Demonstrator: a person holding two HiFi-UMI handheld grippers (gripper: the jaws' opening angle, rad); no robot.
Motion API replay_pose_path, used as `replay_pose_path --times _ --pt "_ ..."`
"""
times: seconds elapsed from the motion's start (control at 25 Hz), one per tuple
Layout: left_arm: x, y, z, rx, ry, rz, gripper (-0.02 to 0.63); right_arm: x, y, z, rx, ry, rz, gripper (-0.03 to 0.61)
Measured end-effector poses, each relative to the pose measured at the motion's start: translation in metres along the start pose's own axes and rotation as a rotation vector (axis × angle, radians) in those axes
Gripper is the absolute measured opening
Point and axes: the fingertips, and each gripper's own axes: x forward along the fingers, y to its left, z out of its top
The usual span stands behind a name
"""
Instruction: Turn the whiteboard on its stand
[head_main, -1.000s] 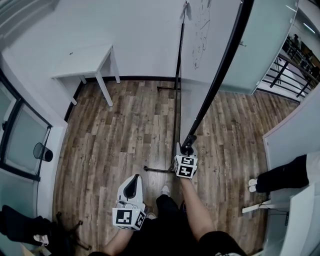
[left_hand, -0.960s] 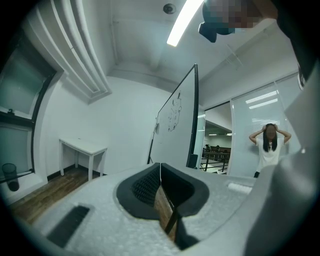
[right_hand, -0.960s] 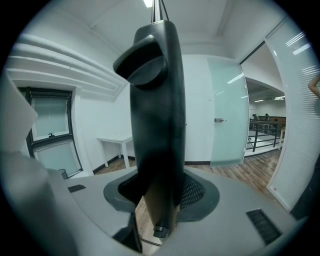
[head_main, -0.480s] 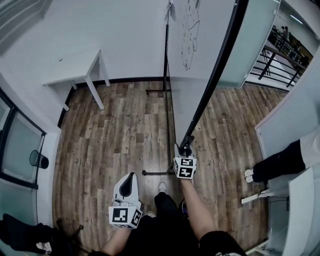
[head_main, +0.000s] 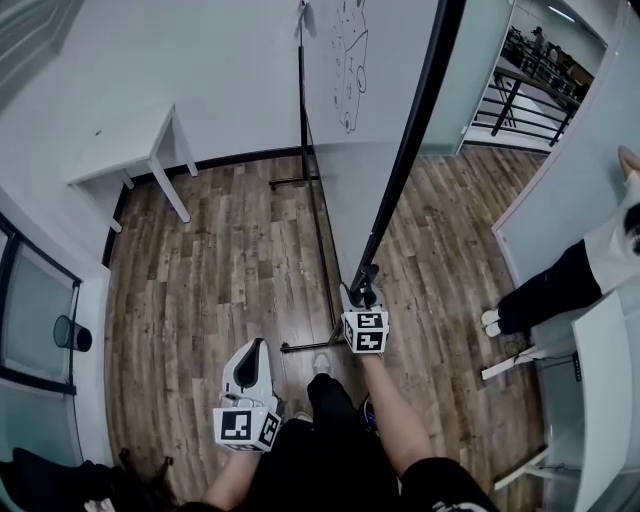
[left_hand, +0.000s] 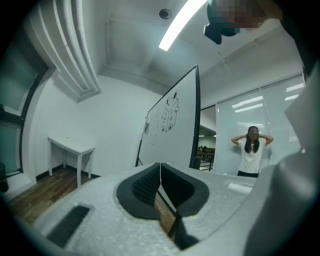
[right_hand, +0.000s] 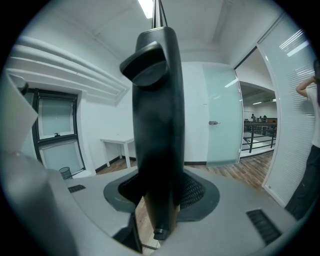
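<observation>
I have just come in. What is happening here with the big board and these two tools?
A person is handling a whiteboard on its stand with two hand-held grippers. The right gripper is closed on the board's black frame, near its lower end. The left gripper is shut and empty, held apart from the board, to its left. Another person stands off to the right.

Left tool (head_main: 254, 348) held low near body, jaws together. Right forearm (head_main: 393, 420) extended, right tool (head_main: 365, 283) clamped on whiteboard frame (head_main: 396, 180).
</observation>
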Motion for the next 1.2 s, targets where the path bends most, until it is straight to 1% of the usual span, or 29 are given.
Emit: replay_pose_path --times 0.16,0.32,0.52,0.68,0.8,0.96,1.12,1.2 --pt "-0.016 -0.001 0.003 0.001 0.005 -0.023 0.020 -0.016 0.003 0.000 0.003 -0.016 0.000 0.172" --pt "-0.028 -0.002 0.006 0.004 0.025 -0.045 0.020 -0.025 0.007 -0.002 0.000 0.003 -0.002 0.172" --pt "-0.038 -0.003 0.014 0.010 0.022 -0.049 0.020 -0.038 0.010 -0.001 -0.005 0.004 -0.001 0.172" --pt "-0.047 0.000 0.022 -0.008 0.023 -0.046 0.020 -0.047 0.015 -0.002 -0.001 0.018 -0.001 0.172" --pt "-0.058 -0.009 0.026 -0.002 0.009 -0.050 0.020 -0.061 0.022 -0.004 -0.008 0.016 0.006 0.172" --pt "-0.074 -0.020 0.028 0.003 0.003 -0.038 0.020 -0.084 0.026 -0.008 -0.005 0.012 -0.006 0.172" --pt "-0.091 -0.034 0.034 -0.001 0.003 -0.011 0.020 -0.106 0.033 -0.012 -0.015 0.030 0.017 0.172" --pt "-0.107 -0.053 0.023 0.009 -0.006 -0.005 0.020 -0.127 0.033 -0.028 -0.016 0.031 0.026 0.172"
